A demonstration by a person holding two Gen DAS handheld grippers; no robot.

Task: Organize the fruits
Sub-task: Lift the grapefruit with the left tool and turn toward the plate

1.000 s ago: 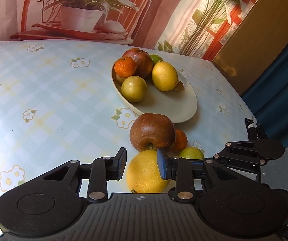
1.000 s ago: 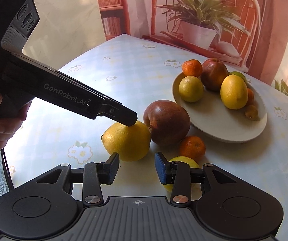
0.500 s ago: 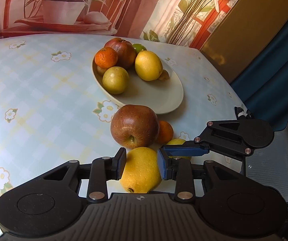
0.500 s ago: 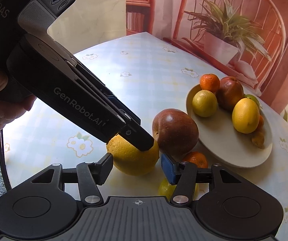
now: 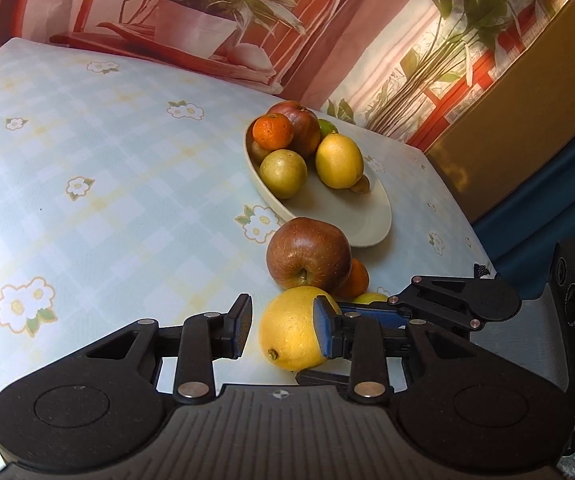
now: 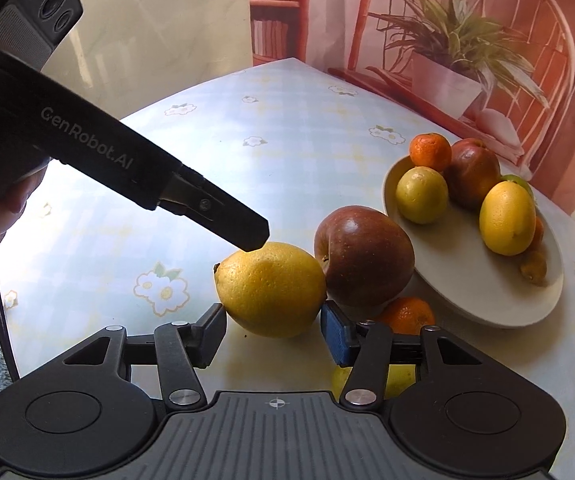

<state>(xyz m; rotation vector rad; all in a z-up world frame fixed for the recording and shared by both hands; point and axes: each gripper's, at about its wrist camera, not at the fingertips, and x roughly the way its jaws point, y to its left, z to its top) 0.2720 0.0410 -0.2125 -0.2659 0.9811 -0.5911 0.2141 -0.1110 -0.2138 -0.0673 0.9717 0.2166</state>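
Note:
A big yellow lemon (image 5: 291, 334) (image 6: 271, 288) lies on the table beside a red-brown apple (image 5: 309, 254) (image 6: 363, 254). A small orange (image 5: 353, 278) (image 6: 407, 314) and a yellow-green fruit (image 5: 369, 298) lie behind them. My left gripper (image 5: 283, 330) is open, its jaws around the lemon, one pad touching it. My right gripper (image 6: 273, 334) is open just in front of the lemon. A cream oval plate (image 5: 367, 216) (image 6: 479, 280) holds a lemon, an apple, an orange and other fruit.
The table has a pale blue checked cloth with flowers (image 5: 99, 168). Its right edge (image 5: 471, 224) drops to a dark blue area. A printed backdrop with a potted plant (image 5: 207, 28) stands behind the table. The right gripper's body (image 5: 463, 304) lies close right of the left fingers.
Both grippers have shifted around the lemon. The right gripper has opened a little wider and now faces the lemon more squarely. The fruits have not moved.

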